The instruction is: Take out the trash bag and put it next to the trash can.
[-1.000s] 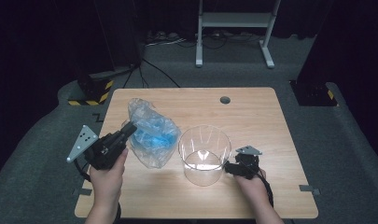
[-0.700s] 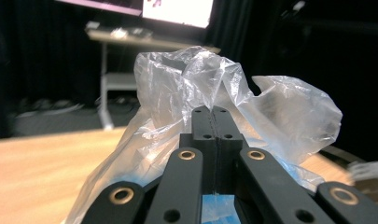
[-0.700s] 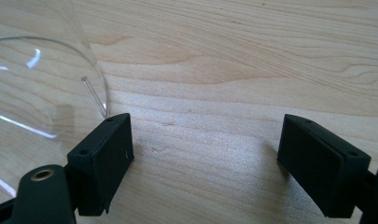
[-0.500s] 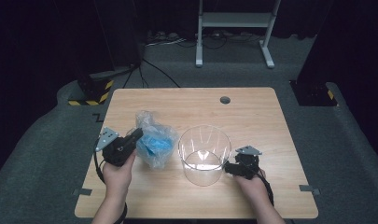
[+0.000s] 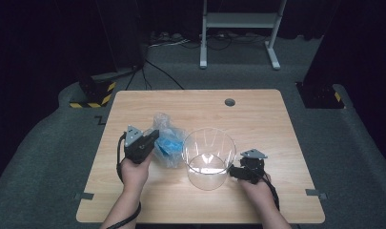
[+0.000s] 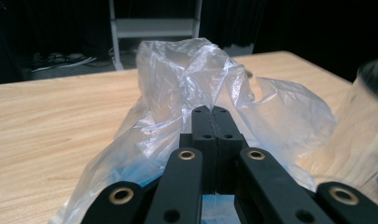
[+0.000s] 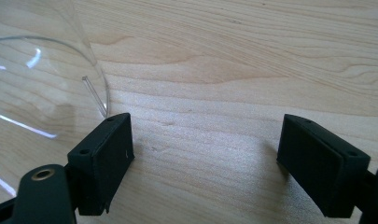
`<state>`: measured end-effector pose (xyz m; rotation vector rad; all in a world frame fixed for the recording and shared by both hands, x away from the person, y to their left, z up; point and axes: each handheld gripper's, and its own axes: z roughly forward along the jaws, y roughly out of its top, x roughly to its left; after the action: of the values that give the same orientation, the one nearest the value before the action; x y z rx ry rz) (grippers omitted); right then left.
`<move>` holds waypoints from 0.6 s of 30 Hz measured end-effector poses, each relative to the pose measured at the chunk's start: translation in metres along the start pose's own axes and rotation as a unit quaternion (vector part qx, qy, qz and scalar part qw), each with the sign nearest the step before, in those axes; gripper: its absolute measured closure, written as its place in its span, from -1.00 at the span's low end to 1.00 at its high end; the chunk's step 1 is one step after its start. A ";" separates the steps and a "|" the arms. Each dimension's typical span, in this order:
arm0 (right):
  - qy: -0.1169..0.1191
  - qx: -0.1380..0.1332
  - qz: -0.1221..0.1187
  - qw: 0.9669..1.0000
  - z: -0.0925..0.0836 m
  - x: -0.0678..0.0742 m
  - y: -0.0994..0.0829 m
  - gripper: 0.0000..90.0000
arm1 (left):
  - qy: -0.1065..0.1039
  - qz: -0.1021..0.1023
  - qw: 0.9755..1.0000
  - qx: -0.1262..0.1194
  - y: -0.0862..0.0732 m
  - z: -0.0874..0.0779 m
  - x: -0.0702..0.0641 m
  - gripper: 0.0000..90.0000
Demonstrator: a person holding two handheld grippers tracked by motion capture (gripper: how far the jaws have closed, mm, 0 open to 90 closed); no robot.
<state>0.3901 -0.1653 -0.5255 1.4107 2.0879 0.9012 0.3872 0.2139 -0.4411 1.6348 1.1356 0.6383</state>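
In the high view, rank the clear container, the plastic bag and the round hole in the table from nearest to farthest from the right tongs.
1. Clear container: just left of the right tongs, at table centre.
2. Plastic bag: beyond the container, on the left, pinched in the left tongs.
3. Round hole: near the table's far edge.
The bag and the hole are nearly level; this order is a close call.

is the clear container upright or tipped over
Upright. The clear container stands on its base on the table with its open rim facing up, beside the plastic bag.
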 end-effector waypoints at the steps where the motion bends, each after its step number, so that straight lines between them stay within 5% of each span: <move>1: 0.000 0.000 0.000 1.000 0.000 0.000 0.000 -0.59 | -0.003 0.003 1.000 0.006 -0.002 0.003 -0.001 0.99; 9: 0.000 0.000 0.001 1.000 -0.001 0.001 -0.001 -0.59 | -0.025 0.013 0.999 0.015 -0.003 0.009 -0.011 0.73; 10: 0.000 0.000 0.001 1.000 -0.001 0.001 -0.001 -0.59 | -0.024 0.012 1.000 0.012 -0.001 0.008 -0.013 0.51; 13: 0.000 0.001 0.002 1.000 -0.001 0.001 -0.001 -0.59 | -0.029 -0.009 0.999 -0.009 0.006 0.003 -0.016 0.26; 18: 0.000 0.000 0.003 1.000 -0.001 0.001 -0.001 -0.59 | -0.029 0.014 0.999 -0.014 0.015 -0.005 -0.022 -0.16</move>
<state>0.3890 -0.1647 -0.5255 1.4171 2.0855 0.9019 0.3791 0.1956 -0.4231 1.6375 1.0584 0.6194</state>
